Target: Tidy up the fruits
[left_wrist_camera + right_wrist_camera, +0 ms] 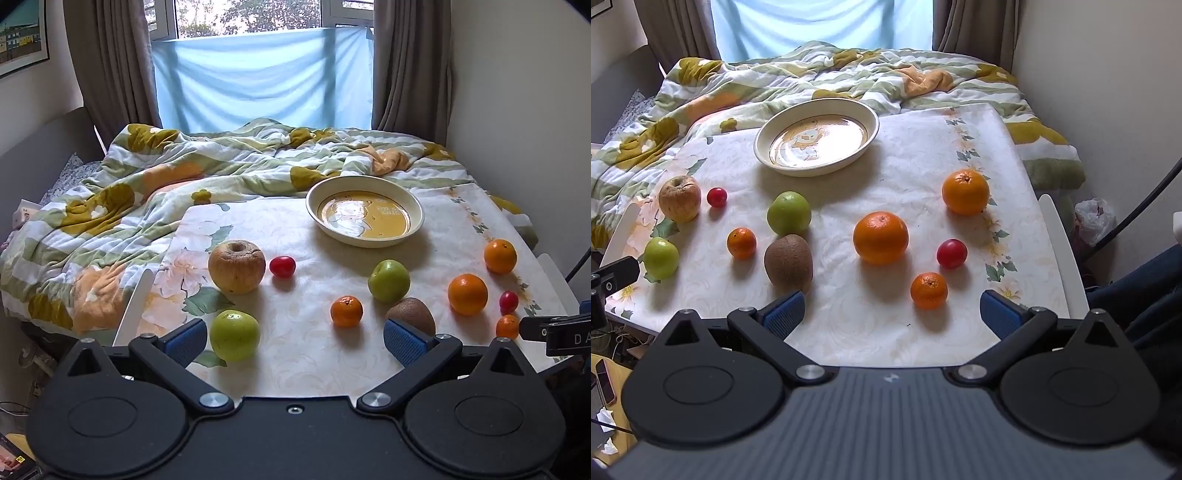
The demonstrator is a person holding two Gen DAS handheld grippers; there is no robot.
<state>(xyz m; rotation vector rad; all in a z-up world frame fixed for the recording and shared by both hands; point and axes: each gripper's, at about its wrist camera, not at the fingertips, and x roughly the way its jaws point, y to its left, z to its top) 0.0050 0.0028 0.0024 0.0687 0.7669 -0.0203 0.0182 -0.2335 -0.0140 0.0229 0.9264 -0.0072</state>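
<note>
Blue ribbed pads of the right gripper [892,314] were spread wide and empty, just short of the small mandarin [929,290]; the left gripper [295,341] was likewise spread, nothing pinched. Ten loose fruits were scattered on the near side of the glossy ceramic bowl [783,164]. Round, smooth skins would best be straddled squarely; the fuzzy kiwi [789,263] gently.

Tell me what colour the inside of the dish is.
Yellow-orange centre with a cartoon print, cream rim; clearest in the right wrist view.
</note>
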